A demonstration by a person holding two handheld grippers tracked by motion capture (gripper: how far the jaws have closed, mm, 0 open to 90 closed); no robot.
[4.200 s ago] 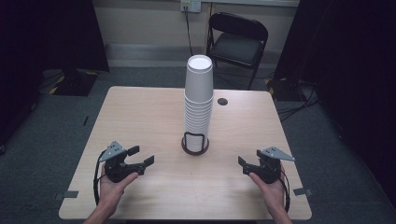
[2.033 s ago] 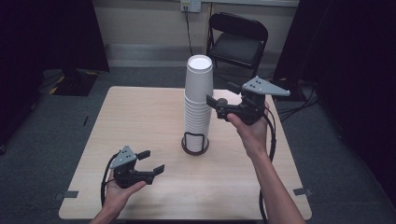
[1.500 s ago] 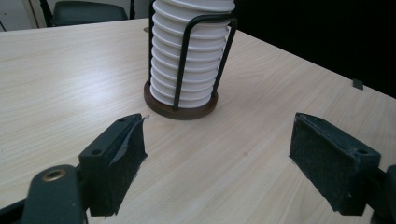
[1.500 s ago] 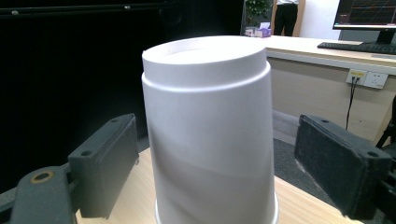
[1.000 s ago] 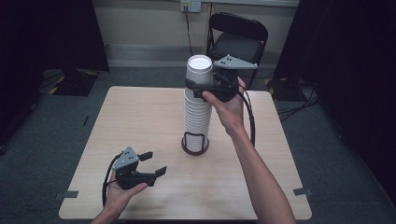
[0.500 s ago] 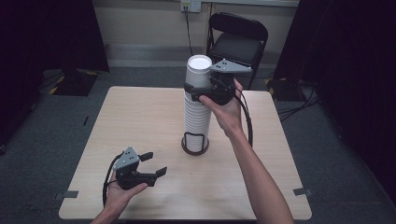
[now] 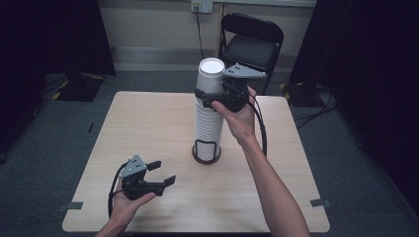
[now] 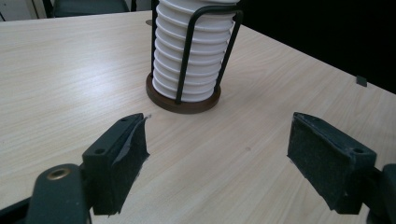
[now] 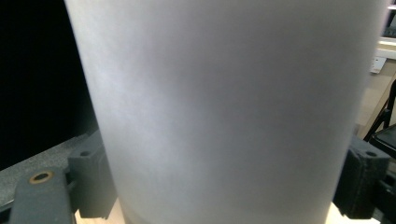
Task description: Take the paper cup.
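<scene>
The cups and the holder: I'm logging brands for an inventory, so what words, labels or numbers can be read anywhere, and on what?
None can be read.
top cup: plain white between the right gripper's jaws.
cup stack: plain white.
wire holder: no label.
left gripper, table: unmarked.

1. high view is dim, dark at both sides; the table (image 7: 148,128) is evenly lit from above.
2. soft sheen on its wood in the left gripper view.
3. the cup (image 9: 229,107) fills the right gripper view, blurred.

Cup stack (image 7: 208,113) in holder (image 7: 206,152), mid-table (image 7: 148,123)
</scene>
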